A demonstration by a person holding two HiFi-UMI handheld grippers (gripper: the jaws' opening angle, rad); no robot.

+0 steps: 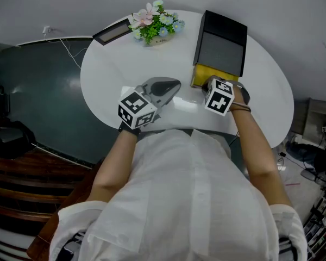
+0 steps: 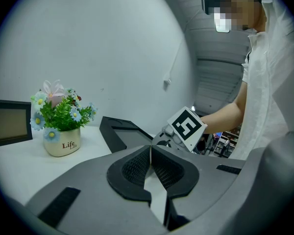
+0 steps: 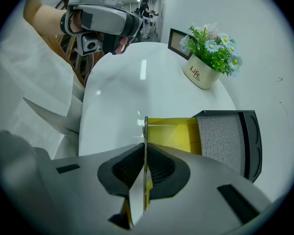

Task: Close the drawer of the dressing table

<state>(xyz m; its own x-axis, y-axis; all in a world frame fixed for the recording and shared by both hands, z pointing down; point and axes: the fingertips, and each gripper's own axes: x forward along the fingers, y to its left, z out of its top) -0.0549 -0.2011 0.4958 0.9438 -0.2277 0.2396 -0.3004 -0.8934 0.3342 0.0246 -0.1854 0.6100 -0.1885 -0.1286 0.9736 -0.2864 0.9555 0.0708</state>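
My left gripper (image 2: 151, 155) is clenched on nothing, low at the near edge of the desk (image 2: 19, 165). My right gripper (image 3: 145, 155) grips the front panel of the yellow drawer (image 3: 174, 133). The drawer stands open from the black box (image 3: 225, 138), flowers (image 3: 210, 48) beyond.

Bright, even indoor light leaves only soft shadows. Glare streaks the glossy white tabletop (image 3: 143, 70) ahead of the right gripper (image 3: 145, 148). Both gripper views bulge fisheye-style, with dark corners; their near jaws look soft.
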